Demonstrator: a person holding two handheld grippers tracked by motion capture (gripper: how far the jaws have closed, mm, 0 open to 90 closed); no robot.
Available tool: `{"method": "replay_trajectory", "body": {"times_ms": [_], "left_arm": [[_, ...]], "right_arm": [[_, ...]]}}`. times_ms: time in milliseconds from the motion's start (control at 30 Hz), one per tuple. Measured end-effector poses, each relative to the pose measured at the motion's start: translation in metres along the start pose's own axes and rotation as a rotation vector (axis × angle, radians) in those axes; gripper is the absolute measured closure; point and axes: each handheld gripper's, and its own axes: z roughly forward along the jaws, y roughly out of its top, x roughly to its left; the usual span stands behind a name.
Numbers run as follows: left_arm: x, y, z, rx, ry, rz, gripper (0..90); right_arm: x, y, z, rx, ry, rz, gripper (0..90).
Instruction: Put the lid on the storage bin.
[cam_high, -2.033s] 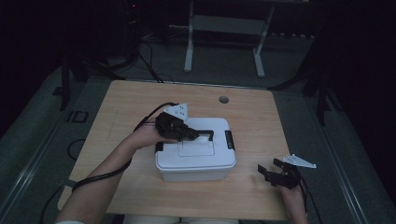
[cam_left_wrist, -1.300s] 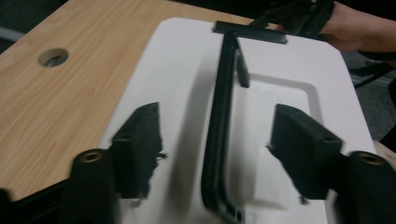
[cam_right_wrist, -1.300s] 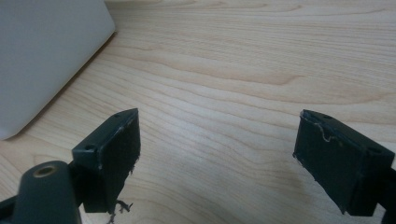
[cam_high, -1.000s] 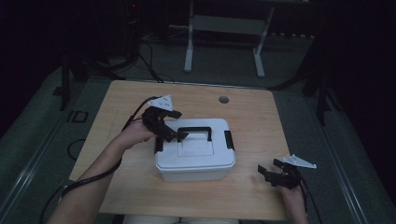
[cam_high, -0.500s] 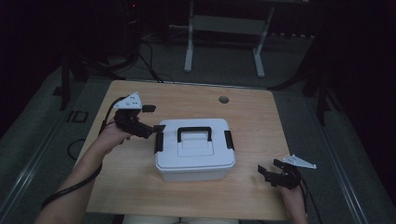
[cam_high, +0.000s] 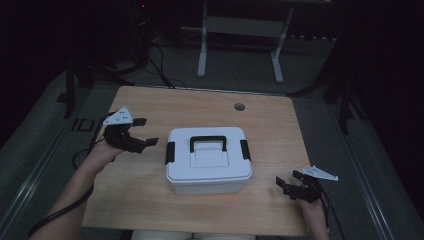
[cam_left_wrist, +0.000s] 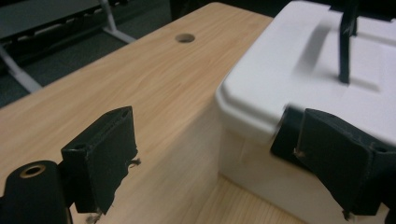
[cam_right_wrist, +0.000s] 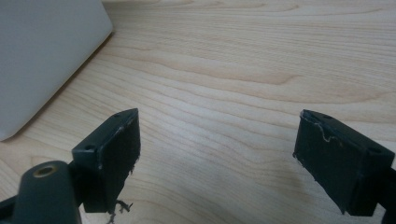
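Item: white lidded box (cam_high: 209, 161), standing mid-table on the wooden table (cam_high: 280, 125), closed, with a black carry handle (cam_high: 208, 142) lying flat along the top of the lid and a black latch at each short end. Long axis of the box: across the table, side to side; the handle follows the same line. Left latch (cam_high: 170, 152): on the box end that faces the left gripper (cam_high: 141, 132). Left gripper: just off that end of the box, not touching, jaws spread wide and empty, pointing at the box; in the left gripper view the latch (cam_left_wrist: 286, 135) sits close behind the far jaw, the box wall between the jaws' line of sight. Right gripper (cam_high: 289, 183): beside the box's near right corner, a little apart from it, low over the table, jaws likewise wide and empty; its view has the box wall (cam_right_wrist: 44, 56) off to one side. Judgement: the left gripper is the nearer to a latch, and the left latch is the likely next contact.
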Motion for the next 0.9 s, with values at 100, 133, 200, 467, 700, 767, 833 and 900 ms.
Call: {"method": "replay_trajectory", "body": {"times_ms": [100,133,200,467,700,767,833,900], "left_arm": [[0.003,-0.011,-0.002,0.006,0.009,-0.021,11.6],[0.004,-0.015,-0.002,0.009,0.011,-0.027,11.6],[0.004,-0.024,-0.003,0.012,0.018,-0.036,11.6],[0.006,-0.058,-0.004,0.028,0.073,-0.073,11.6],[0.008,-0.086,-0.004,0.036,0.082,-0.125,11.6],[0.007,-0.093,-0.004,0.042,0.088,-0.132,11.6],[0.006,-0.096,-0.003,0.048,0.088,-0.134,11.6],[0.004,-0.103,-0.003,0.053,0.090,-0.138,11.6]], "right_arm": [[0.000,0.000,0.000,0.001,-0.004,-0.002,14.3],[0.000,0.000,0.000,0.001,-0.003,-0.003,14.3],[0.000,0.000,0.000,-0.002,-0.004,0.000,14.3],[0.000,0.000,0.000,-0.004,-0.008,-0.004,14.3],[0.000,0.000,0.000,-0.004,-0.010,-0.005,14.3],[0.001,0.000,0.000,-0.003,-0.011,-0.006,14.3],[0.001,0.000,0.000,-0.003,-0.012,-0.006,14.3],[0.001,0.000,0.000,-0.003,-0.012,-0.006,14.3]]}}
